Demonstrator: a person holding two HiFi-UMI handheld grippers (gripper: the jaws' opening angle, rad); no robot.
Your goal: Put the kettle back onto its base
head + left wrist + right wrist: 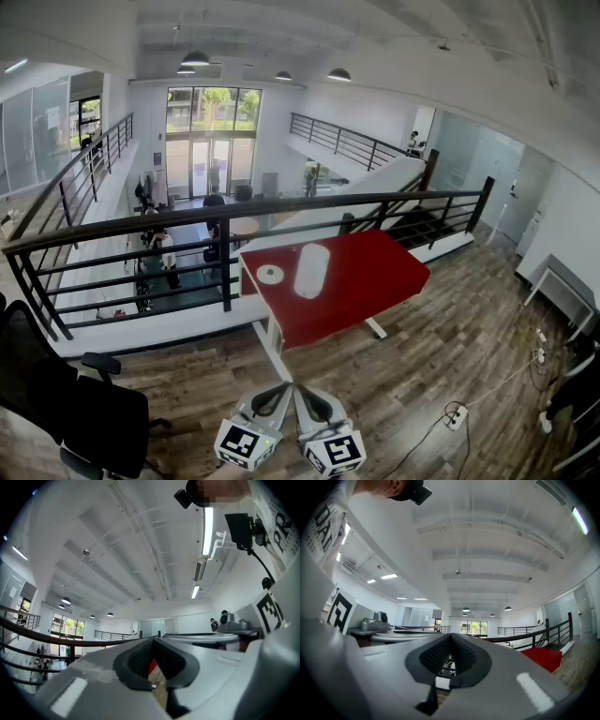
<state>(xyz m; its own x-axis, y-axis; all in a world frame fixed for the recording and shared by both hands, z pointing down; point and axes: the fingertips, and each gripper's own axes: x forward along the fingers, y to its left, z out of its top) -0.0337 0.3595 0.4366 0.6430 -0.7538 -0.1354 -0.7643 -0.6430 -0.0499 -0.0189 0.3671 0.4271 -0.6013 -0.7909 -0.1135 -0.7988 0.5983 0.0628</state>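
Currently left claw (153, 641), right claw (450, 636) both closed, empty; square markers (242, 443); kettle (311, 270) beside base (270, 274) on red table (380, 281).

Left gripper (279, 392) and right gripper (305, 394): pale grey moulded shells that taper toward the tips. Each carries a white marker cube (246, 442) printed with black square patterns. The inner jaw faces are lined with black pads (138, 658) of fine dimpled texture. A lighter rectangular patch (534, 692) shows on the outer jaw shell. A black box-shaped unit (240, 526) sits on a white bracket (218, 543), with a black cable (260, 564) leading down from it. The person wears a white garment (265, 501) with black lettering and a black head-mounted camera (418, 491).
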